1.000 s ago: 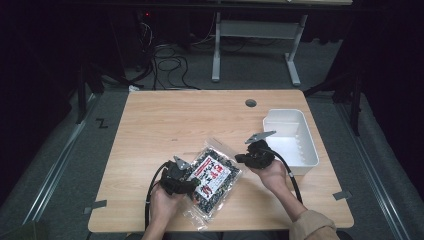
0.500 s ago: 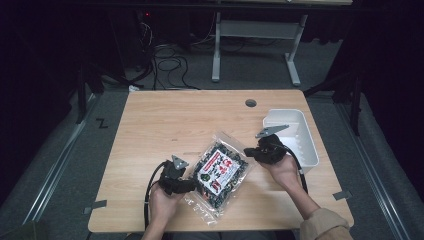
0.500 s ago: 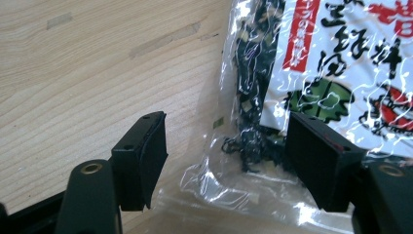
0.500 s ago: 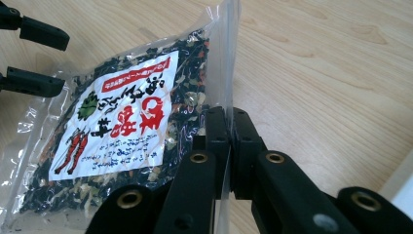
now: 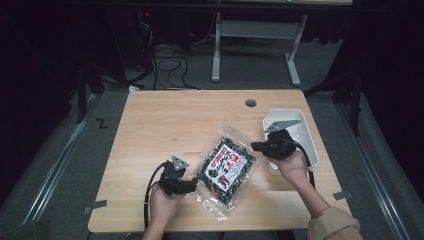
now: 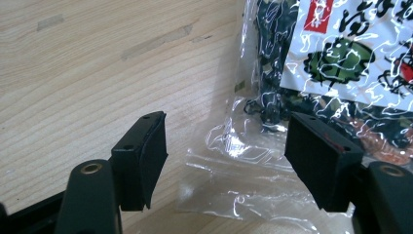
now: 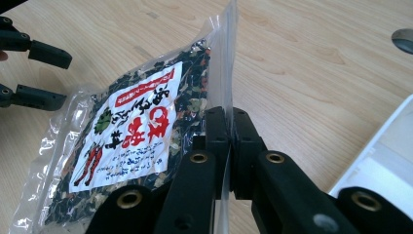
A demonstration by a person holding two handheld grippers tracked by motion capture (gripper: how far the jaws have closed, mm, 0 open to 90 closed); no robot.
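- The right gripper (image 7: 229, 146) has its jaws pressed together on the clear edge of the bag (image 5: 227, 165); its own arms hide the bag's near corner there.
- The left gripper (image 6: 226, 161) stands spread — the bag's clear end lies between its jaws, unpinched.
- The bag sits mid-table, right end raised, beside the white bin (image 5: 306, 131).
- Pale wooden table (image 5: 165, 125) — dark room beyond, with cables (image 5: 167, 55) on grey floor.
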